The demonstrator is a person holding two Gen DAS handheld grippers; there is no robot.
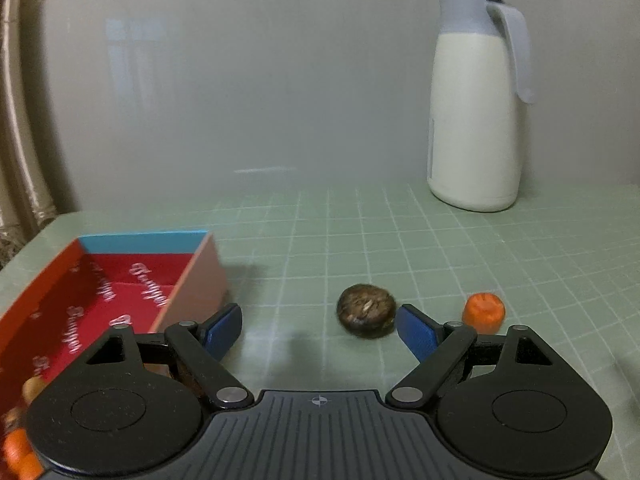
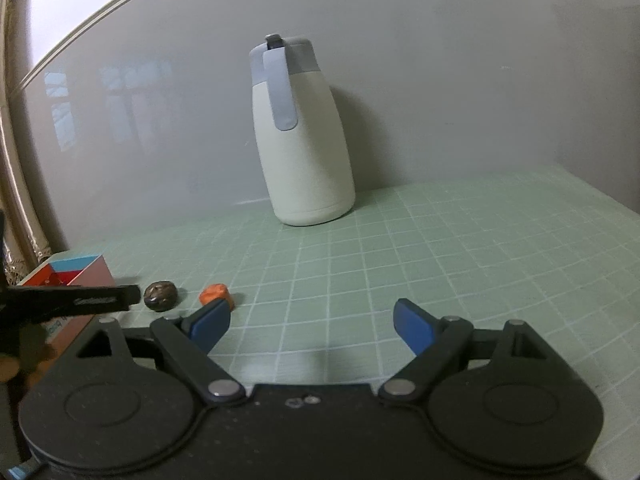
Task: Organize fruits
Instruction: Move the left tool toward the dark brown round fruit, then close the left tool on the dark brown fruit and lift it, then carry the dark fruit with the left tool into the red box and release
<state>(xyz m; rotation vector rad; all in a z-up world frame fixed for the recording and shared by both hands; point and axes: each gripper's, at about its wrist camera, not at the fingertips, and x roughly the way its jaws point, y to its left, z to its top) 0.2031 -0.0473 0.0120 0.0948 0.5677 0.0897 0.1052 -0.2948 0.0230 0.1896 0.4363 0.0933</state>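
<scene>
At the far left stands the box (image 1: 120, 280) – red inside, one end wall blue, the near long side tan – on the green grid mat (image 1: 440, 248). A few pieces lie in its near end, mostly hidden behind the left gripper (image 1: 318, 326); an orange piece (image 1: 18, 450) shows at the lower left edge. The left gripper's jaws stand wide apart, nothing between the pads. Its left pad is just off the box's near corner. Just beyond its right pad lies the brown fruit (image 1: 366, 316), on the mat, near the pad but whether touching cannot be told. Right of that, a little apart, sits the orange fruit (image 1: 483, 312), also on the mat. Farther back and right, against the grey wall, stands the white jug (image 1: 476, 120) with its grey-blue lid and handle. The right gripper (image 2: 312, 326) – jaws likewise spread, empty – hangs over bare mat, the orange fruit just beyond its left pad
</scene>
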